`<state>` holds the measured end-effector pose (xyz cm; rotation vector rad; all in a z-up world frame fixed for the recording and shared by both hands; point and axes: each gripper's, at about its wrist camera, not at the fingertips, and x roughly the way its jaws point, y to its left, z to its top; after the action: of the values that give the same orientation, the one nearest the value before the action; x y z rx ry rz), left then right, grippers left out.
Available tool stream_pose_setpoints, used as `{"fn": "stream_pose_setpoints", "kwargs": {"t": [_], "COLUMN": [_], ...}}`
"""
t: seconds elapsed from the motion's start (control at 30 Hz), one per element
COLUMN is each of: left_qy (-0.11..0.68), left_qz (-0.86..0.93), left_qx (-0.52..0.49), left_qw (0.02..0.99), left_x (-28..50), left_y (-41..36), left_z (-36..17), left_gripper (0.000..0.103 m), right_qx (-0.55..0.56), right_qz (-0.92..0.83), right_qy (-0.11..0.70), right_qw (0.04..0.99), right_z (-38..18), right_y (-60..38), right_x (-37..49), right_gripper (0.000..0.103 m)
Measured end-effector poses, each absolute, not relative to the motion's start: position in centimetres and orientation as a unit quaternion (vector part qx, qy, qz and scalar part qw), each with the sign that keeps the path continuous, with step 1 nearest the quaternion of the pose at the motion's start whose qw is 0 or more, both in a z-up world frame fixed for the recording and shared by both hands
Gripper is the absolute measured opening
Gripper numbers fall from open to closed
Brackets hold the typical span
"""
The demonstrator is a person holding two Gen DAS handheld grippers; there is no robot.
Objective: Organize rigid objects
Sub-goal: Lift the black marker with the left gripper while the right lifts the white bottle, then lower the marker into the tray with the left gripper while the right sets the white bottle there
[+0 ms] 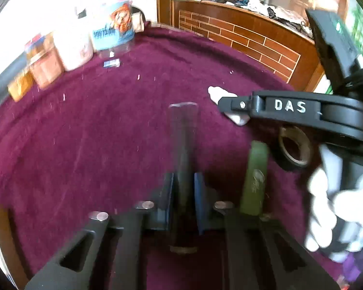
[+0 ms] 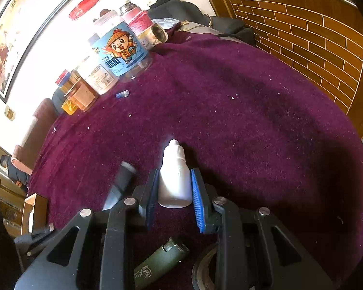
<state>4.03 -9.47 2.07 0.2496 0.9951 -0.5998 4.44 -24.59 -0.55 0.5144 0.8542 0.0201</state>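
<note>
Round table covered in deep maroon plush cloth (image 2: 230, 125), speckled with pale lint. Along the far left edge: clear plastic jar with blue cartoon label (image 2: 123, 53), white-labelled tub (image 2: 98, 77), amber-filled jars (image 2: 72, 96). Just before them, small blue-and-clear capsule (image 2: 122, 94). Near edge: olive-green lighter (image 2: 157, 263) lying flat, beside dark tape roll (image 1: 293, 148)

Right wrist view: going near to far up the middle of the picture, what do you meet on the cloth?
Green lighter nearest the camera → white dropper bottle held between the right gripper jaws → small blue capsule on the maroon cloth → clear jar with the cartoon label at the far edge.
</note>
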Motion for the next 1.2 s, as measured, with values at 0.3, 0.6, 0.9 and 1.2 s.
{"fn": "stream_pose_setpoints", "kwargs": {"t": [0.3,0.6,0.9,1.2], "left_qy": [0.437,0.383,0.319,0.303], "left_qz": [-0.26,-0.194,-0.167,-0.164], "left_qx": [0.012,-0.141,-0.204,-0.291], "left_qw": [0.861,0.892,0.91,0.892], "left_x": [-2.9,-9.1,-14.3,-15.6], "left_y": [0.5,14.7,23.6,30.7], "left_z": [7.0,9.8,11.1,9.3], "left_gripper": [0.011,0.011,0.011,0.012], "right_qx": [0.269,0.26,0.265,0.205], "right_qz": [0.021,0.004,0.107,0.235], "right_qy": [0.397,0.383,0.363,0.396], "right_qw": [0.878,0.886,0.887,0.864], "right_z": [-0.7,0.0,5.6,7.3], "right_y": [-25.2,-25.0,-18.9,-6.3], "right_x": [4.3,3.6,-1.6,-4.0], "right_gripper": [0.023,0.023,0.024,0.024]}}
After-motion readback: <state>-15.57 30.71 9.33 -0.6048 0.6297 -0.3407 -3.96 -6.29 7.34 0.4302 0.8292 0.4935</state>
